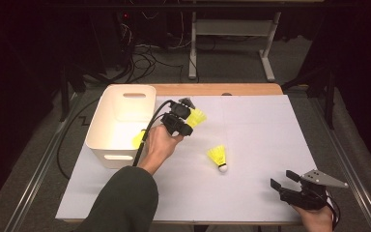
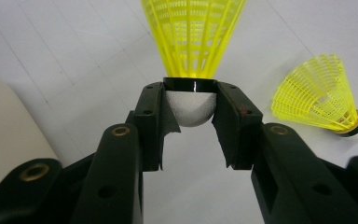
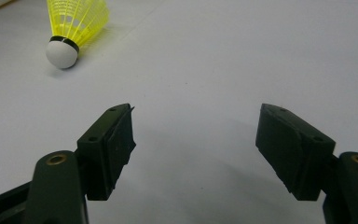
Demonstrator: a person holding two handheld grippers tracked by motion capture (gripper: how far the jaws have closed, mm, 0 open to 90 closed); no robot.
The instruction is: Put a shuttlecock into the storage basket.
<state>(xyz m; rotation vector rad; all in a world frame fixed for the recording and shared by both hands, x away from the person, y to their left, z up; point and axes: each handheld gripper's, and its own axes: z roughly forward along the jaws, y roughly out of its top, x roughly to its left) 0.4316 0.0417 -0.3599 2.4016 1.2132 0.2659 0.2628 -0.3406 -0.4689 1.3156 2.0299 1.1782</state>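
Shuttlecock work on a white paper-covered table [image 1: 251, 193]: the left gripper [image 1: 189, 117], held in the person's left hand [image 1: 160, 144], grips a yellow plastic shuttlecock with a white rounded cork head [image 2: 193, 44]. In the left gripper view the two black jaws press on either side of the white head just below its black band, and the yellow mesh skirt stands out beyond the jaw tips, pointing away from the hand. In the high view that held shuttlecock [image 1: 196, 116] sits above the paper just right of the white plastic bin with cut-out handles [image 1: 107, 121], which stands at the far left of the table. The skirt points right and slightly far, away from the bin.

Inside the bin, at its near right corner, a yellow shape [image 1: 138, 139] shows beside the gripper's cable; it is too hidden to tell exactly what it is.

A second yellow shuttlecock [image 1: 218, 157] lies on its side near the middle of the table, white head toward the near side, to the right of and nearer than the left gripper and well apart from it.

The right gripper [image 1: 284, 180] rests at the near right of the table, released, its jaws spread wide with bare paper between them. In the right gripper view the lying shuttlecock [image 3: 72, 25] is far off to the left of those jaws.
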